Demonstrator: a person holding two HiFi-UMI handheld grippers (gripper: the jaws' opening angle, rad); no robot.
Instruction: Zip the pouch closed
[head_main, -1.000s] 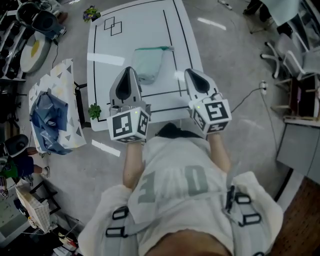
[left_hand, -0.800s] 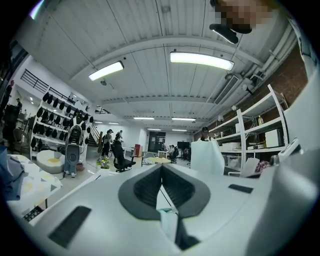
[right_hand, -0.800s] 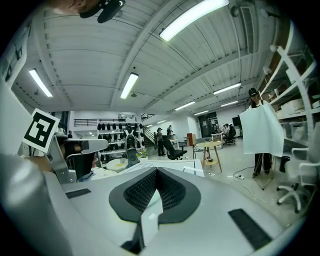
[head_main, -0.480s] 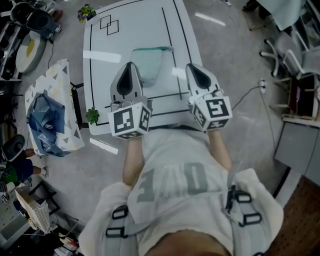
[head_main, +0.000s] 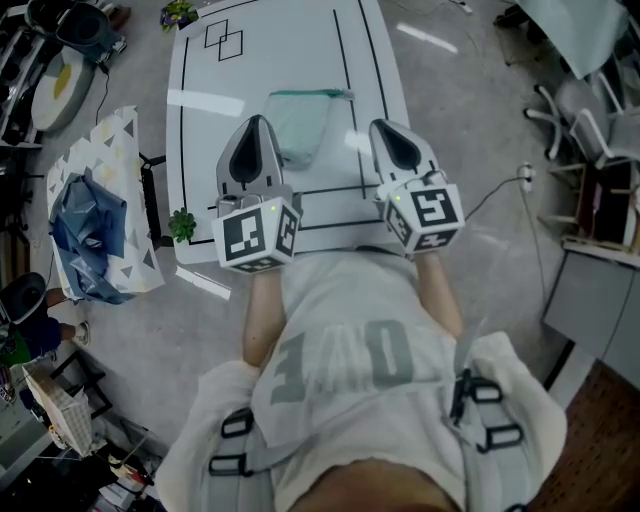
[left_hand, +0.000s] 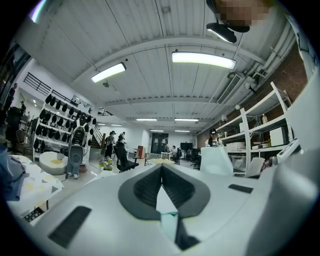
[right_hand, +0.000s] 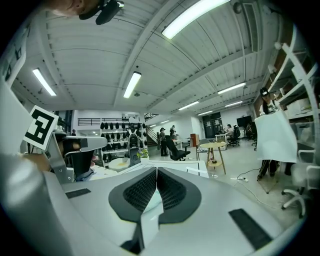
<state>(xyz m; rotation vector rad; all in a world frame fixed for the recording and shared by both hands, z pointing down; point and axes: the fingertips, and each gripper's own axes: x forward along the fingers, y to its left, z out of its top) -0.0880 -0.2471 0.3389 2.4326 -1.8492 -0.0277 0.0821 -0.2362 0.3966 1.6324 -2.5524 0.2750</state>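
Observation:
A pale green see-through pouch (head_main: 299, 125) lies flat on the white table (head_main: 275, 60), its dark zipper edge at the far end. My left gripper (head_main: 254, 126) hovers just left of the pouch, jaws shut and empty. My right gripper (head_main: 385, 130) hovers to the pouch's right over the table's edge, also shut and empty. In the left gripper view the jaws (left_hand: 161, 172) meet, with a sliver of green pouch (left_hand: 168, 224) showing low between them. In the right gripper view the jaws (right_hand: 156, 175) are pressed together and point out over the table.
Black lines mark the table top (head_main: 345, 60). A small plant (head_main: 181, 224) sits at the table's near left corner, another (head_main: 178, 14) at the far left. A patterned side table with a blue bag (head_main: 88, 222) stands left. A cable and plug (head_main: 522, 176) lie on the floor right.
Both grippers have shifted slightly forward over the table toward the pouch. Their jaws stay shut.

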